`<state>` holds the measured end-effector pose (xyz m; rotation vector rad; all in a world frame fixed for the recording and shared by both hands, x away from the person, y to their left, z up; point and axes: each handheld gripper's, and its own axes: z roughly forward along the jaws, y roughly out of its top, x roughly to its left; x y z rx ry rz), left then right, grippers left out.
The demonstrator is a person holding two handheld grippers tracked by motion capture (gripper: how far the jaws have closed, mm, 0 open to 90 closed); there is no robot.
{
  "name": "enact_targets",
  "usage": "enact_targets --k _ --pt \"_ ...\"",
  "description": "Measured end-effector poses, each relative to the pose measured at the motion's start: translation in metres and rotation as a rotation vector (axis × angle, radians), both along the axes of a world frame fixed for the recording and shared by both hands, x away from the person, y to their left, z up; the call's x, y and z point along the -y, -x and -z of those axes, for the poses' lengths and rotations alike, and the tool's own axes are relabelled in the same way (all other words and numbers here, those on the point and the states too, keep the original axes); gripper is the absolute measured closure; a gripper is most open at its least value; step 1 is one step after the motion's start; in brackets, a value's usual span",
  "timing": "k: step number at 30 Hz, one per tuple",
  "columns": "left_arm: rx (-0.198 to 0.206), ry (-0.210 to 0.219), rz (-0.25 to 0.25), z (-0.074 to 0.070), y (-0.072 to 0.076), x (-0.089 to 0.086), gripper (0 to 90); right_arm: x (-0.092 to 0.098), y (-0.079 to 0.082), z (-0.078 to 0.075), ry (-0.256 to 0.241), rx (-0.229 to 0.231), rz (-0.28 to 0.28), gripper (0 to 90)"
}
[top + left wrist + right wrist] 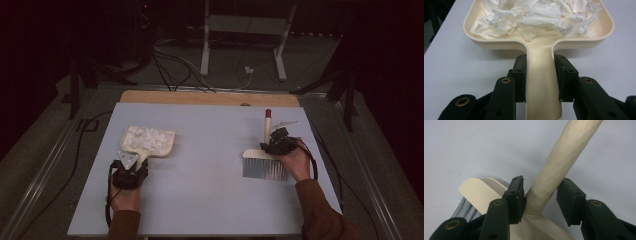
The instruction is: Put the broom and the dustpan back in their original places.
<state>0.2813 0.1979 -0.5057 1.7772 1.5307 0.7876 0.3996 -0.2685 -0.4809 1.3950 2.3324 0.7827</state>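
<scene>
**Cream dustpan full of tissue, brush alongside, on grey desk**

Cream plastic marks both pieces of the set. The dustpan lies flat on the left half of the pale grey desk, its tray heaped with crumpled white tissue. The left tool clamps the pan's handle from both sides, jaws pressed against it. Well apart on the right half, the brush rests with grey bristles on the desk and its red-tipped handle rising away from the person. The right tool straddles that handle near its base: one jaw touches it, the other stands clear, so the jaws are partly open.
</scene>
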Motion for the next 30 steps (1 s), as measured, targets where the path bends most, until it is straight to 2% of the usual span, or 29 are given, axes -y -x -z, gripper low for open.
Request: enact_targets --k 2,4,6,8,12,16,27,30 --pt "-0.004 -0.002 -0.004 0.001 0.0 0.001 66.6 0.001 -0.003 0.003 0.007 -0.044 -0.007 57.9" --pt "-0.014 0.0 -0.007 0.003 -0.001 0.002 66.6 0.0 -0.004 0.008 0.047 -0.102 -0.056 55.6" --pt "-0.017 0.002 -0.007 0.005 -0.001 0.003 66.6 -0.002 -0.001 0.01 0.083 -0.078 -0.056 51.3" --pt "-0.019 -0.002 -0.009 0.005 -0.001 0.003 66.6 -0.002 0.002 0.009 0.076 -0.048 -0.02 50.0" --pt "-0.018 -0.003 -0.012 0.005 -0.002 0.003 66.6 -0.001 0.004 0.006 0.097 -0.016 0.027 44.7" --pt "-0.027 -0.003 -0.016 0.007 -0.003 0.004 66.6 0.003 0.007 0.003 0.095 0.009 0.086 43.4" --pt "-0.062 -0.03 -0.005 0.017 -0.006 0.011 66.5 0.008 0.02 -0.001 0.0 0.086 0.141 40.1" --pt "-0.069 -0.03 -0.005 0.019 -0.007 0.013 66.4 0.01 0.024 0.002 -0.019 0.091 0.151 38.3"
